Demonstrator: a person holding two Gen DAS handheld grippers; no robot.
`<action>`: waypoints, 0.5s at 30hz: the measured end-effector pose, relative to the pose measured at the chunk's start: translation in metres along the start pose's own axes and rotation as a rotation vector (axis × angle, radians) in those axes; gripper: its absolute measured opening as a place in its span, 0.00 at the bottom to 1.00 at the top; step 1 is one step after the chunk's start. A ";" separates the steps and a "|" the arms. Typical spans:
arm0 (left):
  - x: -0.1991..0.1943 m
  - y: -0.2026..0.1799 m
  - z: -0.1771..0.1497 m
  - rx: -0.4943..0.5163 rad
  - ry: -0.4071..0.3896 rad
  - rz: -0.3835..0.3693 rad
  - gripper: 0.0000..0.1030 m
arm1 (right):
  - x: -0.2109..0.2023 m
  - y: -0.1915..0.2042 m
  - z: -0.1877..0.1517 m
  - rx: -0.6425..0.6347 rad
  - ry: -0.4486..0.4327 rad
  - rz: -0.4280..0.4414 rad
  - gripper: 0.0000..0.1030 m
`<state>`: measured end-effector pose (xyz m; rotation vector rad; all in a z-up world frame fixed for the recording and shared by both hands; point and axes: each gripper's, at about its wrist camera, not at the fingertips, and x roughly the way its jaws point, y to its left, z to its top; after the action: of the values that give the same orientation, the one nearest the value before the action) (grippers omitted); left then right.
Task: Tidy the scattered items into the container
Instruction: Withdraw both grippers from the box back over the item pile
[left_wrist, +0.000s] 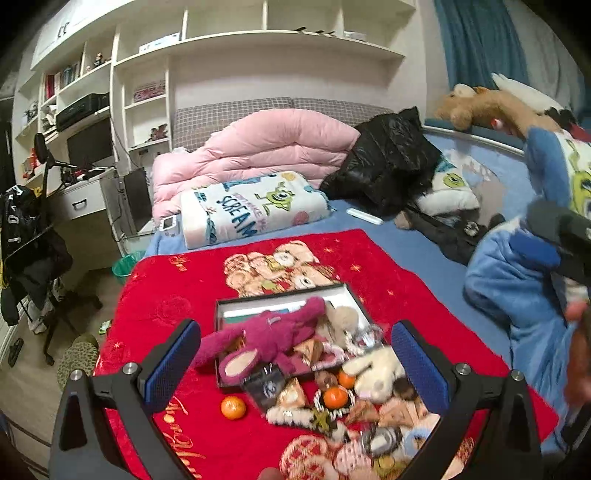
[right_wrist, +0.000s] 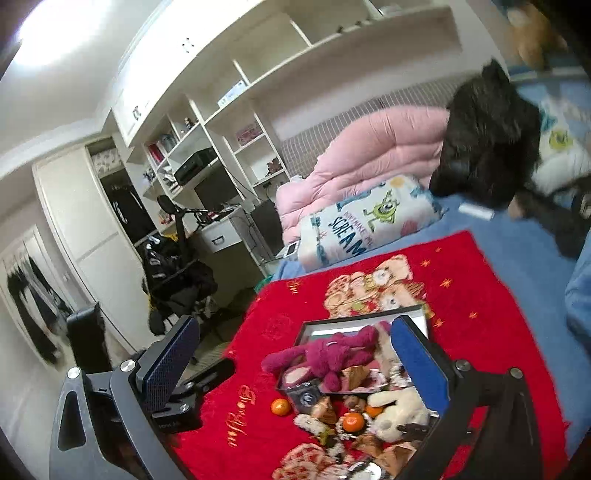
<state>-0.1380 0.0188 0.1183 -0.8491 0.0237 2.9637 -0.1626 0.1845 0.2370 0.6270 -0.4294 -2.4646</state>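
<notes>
1. Left gripper (left_wrist: 295, 365) is hovering above the near half of the red blanket (left_wrist: 177, 295), jaws spread wide, nothing between the blue pads (left_wrist: 171, 365).
2. Right gripper (right_wrist: 295, 373) is also hanging above the blanket, jaws wide, gripping nothing; part of the left gripper is showing at the lower left of its view.
3. Container: a shallow dark-rimmed box (left_wrist: 284, 295) is sitting near the blanket's middle, its far edge beside the printed bears.
4. A magenta plush bear (left_wrist: 273, 332) is lying across the box, one ear hanging over the near-left rim.
5. A cream plush (left_wrist: 376, 373) is lying on the blanket just off the box's near-right corner.
6. One tangerine (left_wrist: 233, 407) is sitting alone toward the blanket's near-left, apart from the box; a second tangerine (left_wrist: 335, 397) is sitting in the loose pile of wrapped snacks (left_wrist: 291, 397) by the near edge.
7. Items toward the near edge are blurring; details not readable.
</notes>
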 end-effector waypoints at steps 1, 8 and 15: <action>-0.003 0.001 -0.006 -0.019 -0.003 -0.018 1.00 | -0.003 0.004 -0.002 -0.024 0.000 -0.011 1.00; 0.029 -0.005 -0.053 -0.104 0.025 -0.151 1.00 | -0.004 0.005 -0.032 -0.100 0.005 -0.087 1.00; 0.085 -0.015 -0.097 -0.175 0.148 -0.206 1.00 | 0.025 -0.040 -0.077 -0.072 0.071 -0.135 1.00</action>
<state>-0.1574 0.0352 -0.0088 -1.0211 -0.3018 2.7356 -0.1584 0.1891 0.1470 0.7319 -0.2775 -2.5630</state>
